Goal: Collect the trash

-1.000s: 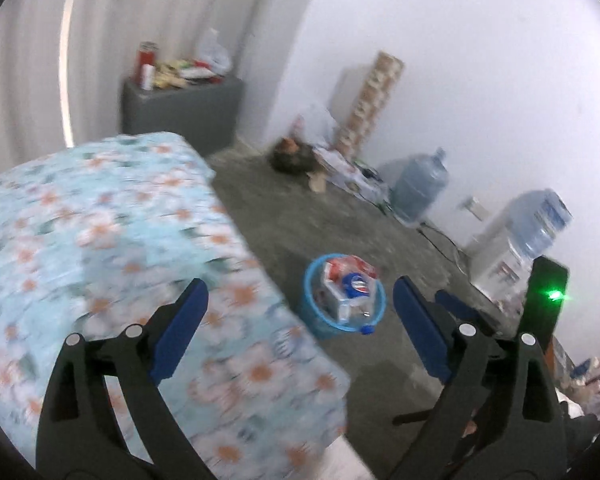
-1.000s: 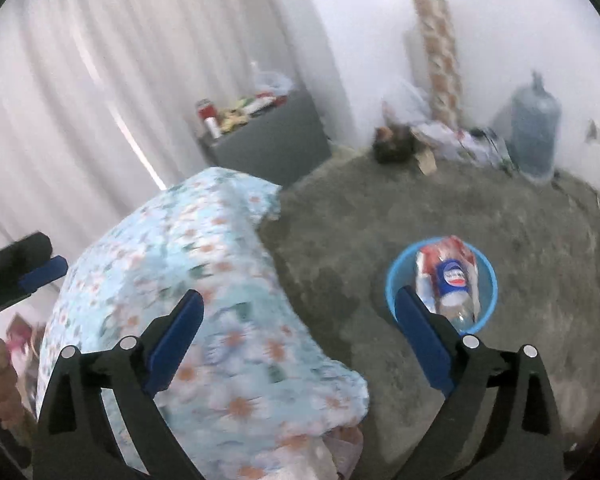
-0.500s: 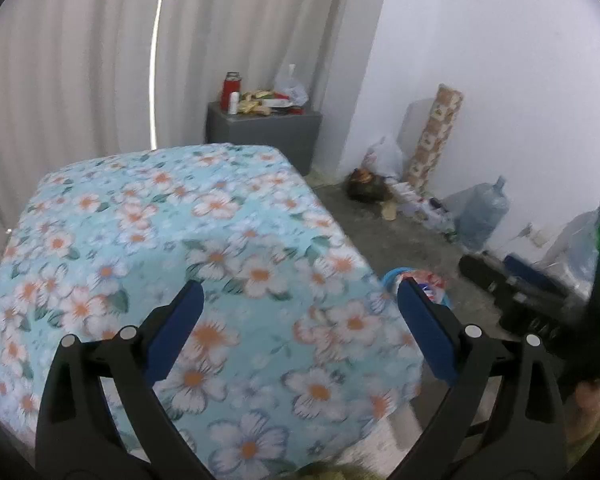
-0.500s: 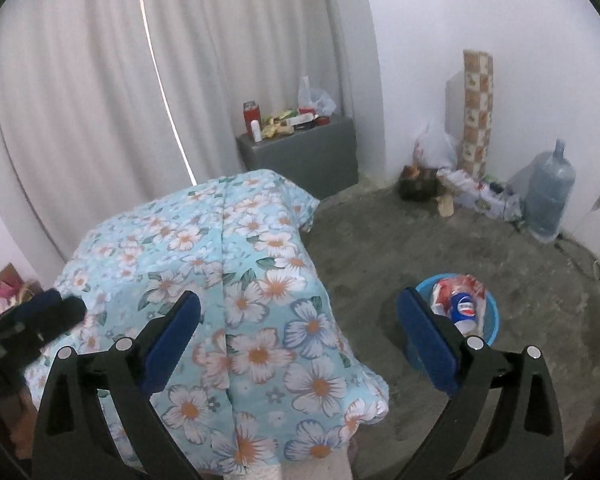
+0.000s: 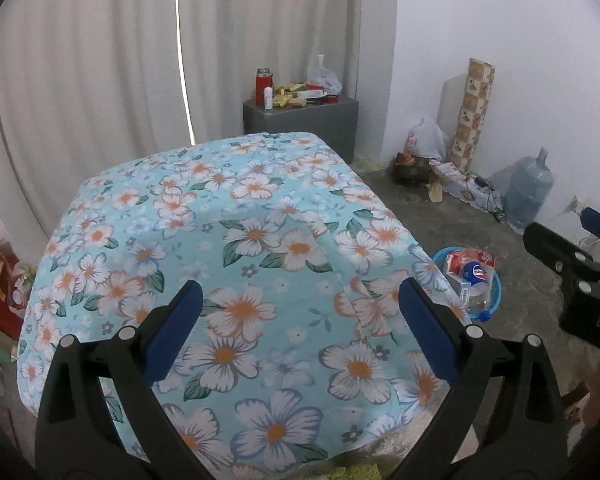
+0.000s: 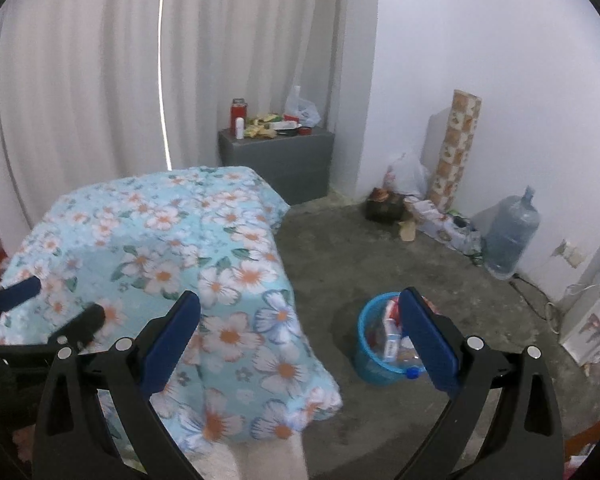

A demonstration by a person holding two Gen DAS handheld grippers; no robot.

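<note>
Two matching tools on show: left gripper (image 5: 300,304) and right gripper (image 6: 300,314), black plastic frames with curved arms and slotted cut-outs. Blue pads (image 5: 171,330) lining the inner fingers. Silver screws (image 5: 474,331) at the pivots. Faint pale lettering on the right gripper's black body, unreadable.

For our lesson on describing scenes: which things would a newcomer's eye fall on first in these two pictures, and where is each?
The light-blue cloth with white and orange flowers draped over a table fills the middle. Right of it, on the grey floor, stands a small blue plastic bucket stuffed with wrappers and a clear plastic bottle. Both open black grippers with blue pads, left gripper and right gripper, frame the foreground, holding nothing.
</note>
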